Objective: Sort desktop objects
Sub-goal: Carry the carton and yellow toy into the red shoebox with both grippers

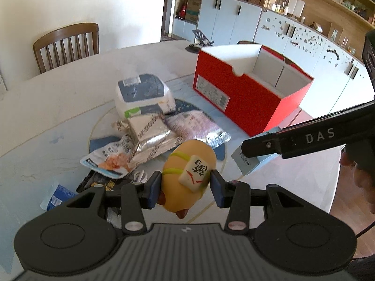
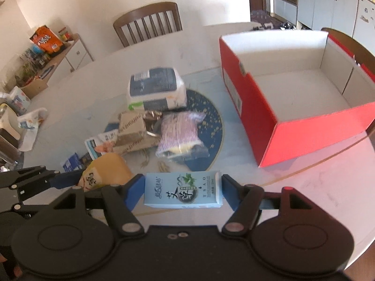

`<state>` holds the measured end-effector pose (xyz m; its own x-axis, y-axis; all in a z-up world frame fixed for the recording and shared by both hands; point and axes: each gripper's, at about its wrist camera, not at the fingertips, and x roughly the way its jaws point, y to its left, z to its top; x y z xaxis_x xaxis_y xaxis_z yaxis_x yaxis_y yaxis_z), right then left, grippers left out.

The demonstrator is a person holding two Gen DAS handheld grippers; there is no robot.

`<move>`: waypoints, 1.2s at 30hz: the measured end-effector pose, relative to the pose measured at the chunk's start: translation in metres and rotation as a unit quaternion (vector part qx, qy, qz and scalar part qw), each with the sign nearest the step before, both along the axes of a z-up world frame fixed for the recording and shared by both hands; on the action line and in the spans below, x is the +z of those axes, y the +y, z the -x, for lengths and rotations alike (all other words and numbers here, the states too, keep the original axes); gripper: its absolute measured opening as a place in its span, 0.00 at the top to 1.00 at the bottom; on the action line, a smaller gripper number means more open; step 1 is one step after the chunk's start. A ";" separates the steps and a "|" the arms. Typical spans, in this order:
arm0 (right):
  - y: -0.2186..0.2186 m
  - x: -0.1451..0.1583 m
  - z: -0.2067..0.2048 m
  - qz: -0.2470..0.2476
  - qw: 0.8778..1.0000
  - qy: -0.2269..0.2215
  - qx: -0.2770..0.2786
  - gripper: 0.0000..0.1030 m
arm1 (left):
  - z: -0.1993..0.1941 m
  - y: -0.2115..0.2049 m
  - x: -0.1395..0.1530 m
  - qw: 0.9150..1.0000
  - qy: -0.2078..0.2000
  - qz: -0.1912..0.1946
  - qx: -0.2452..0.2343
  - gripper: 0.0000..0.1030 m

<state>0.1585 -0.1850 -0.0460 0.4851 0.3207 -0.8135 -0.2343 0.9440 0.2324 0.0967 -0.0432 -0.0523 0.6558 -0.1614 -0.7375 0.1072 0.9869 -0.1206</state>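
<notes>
The left hand-held gripper (image 1: 186, 188) is clamped narrow on a yellow toy (image 1: 187, 164) — a rounded, soft-looking figure with a white mahjong tile (image 1: 194, 172) strapped to it by green bands. Both blue pads press its sides, and it hangs clear of the counter (image 1: 58, 107).

The right hand-held gripper (image 2: 182, 193) holds a pale blue carton (image 2: 182, 192) lengthwise between its pads, at about half width. The carton shows printed characters and a leaf design, and it too is off the counter. In the left wrist view the same carton (image 1: 248, 161) sits at the tip of the other gripper's black finger, marked "DAS".

Beyond both grippers a heap lies on a round blue mat (image 2: 211, 121): a white-and-blue tissue pack (image 1: 143, 96) at the back, a silver foil packet (image 1: 150, 138) in front of it, a purple-patterned bag (image 2: 178, 131) to the right, and a flat snack pouch (image 1: 110, 159) to the left. A small blue packet (image 1: 58, 196) lies apart at the near left.

To the right of the heap stands an open red box (image 2: 248, 98) with a white interior — nothing shows inside it. A wooden chair (image 2: 147, 23) stands at the counter's far side.
</notes>
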 end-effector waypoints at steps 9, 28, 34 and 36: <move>-0.030 0.036 -0.021 -0.013 1.000 -0.021 -0.007 0.32 | -0.013 -0.010 0.031 1.000 -0.014 0.013 -0.009 0.58; -0.097 0.064 -0.069 -0.004 0.999 -0.045 0.001 0.32 | -0.067 -0.057 0.065 0.999 -0.038 0.011 -0.011 0.58; -0.123 0.063 -0.083 0.001 0.999 -0.044 -0.002 0.32 | -0.086 -0.082 0.068 0.999 -0.038 0.007 -0.022 0.58; -0.132 0.062 -0.087 0.004 0.999 -0.045 -0.005 0.32 | -0.094 -0.091 0.068 0.999 -0.037 0.007 -0.026 0.58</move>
<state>0.2459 -0.3169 0.0161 0.5588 0.3089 -0.7697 -0.2446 0.9482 0.2029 0.1905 -0.1341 0.0159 0.6988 -0.2063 -0.6850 0.1672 0.9781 -0.1241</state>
